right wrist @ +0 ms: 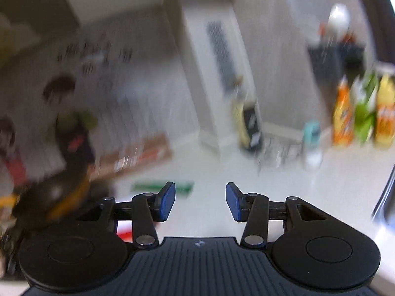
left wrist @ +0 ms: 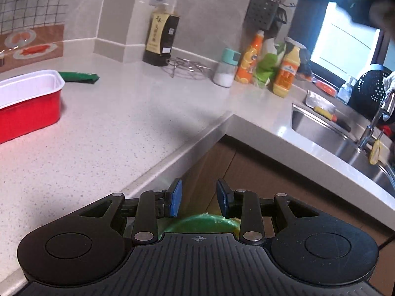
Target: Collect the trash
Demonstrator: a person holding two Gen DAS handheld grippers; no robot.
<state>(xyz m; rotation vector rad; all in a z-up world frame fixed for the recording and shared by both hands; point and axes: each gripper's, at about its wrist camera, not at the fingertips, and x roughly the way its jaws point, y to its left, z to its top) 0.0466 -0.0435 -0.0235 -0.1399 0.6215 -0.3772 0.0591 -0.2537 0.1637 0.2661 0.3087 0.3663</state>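
At the inner corner of the L-shaped table (left wrist: 138, 113), we hold the left gripper (left wrist: 198, 198) just off the edge, above the cabinet fronts, its fingers apart with nothing between them. The right gripper (right wrist: 200, 201) is likewise held with fingers apart and empty; its view is heavily blurred.

We judge the step in hand to be the approach to the next piece of trash. Two candidates lie toward the left end of the table: a red tray (left wrist: 29, 101) with a white inside, apparently empty, and a green wrapper (left wrist: 79, 76) lying flat just behind it, toward the wall. A green rounded object (left wrist: 202, 223) shows below the left gripper, under the table edge; we take it to be a lined bin, though too little shows to confirm this.

The next move calls for carrying one gripper leftward and low over the table. The wrapper lies flat and will need a shallow pinch at one end. The tray will need one finger inside its rim.

Keep clear of the items along the back edge:
- a dark sauce bottle (left wrist: 161, 27)
- a wire trivet (left wrist: 187, 66)
- a teal-capped shaker (left wrist: 226, 67)
- orange bottles (left wrist: 249, 58)

A sink (left wrist: 343, 143) occupies the right-hand run. None of these lies between the grippers and the trash.
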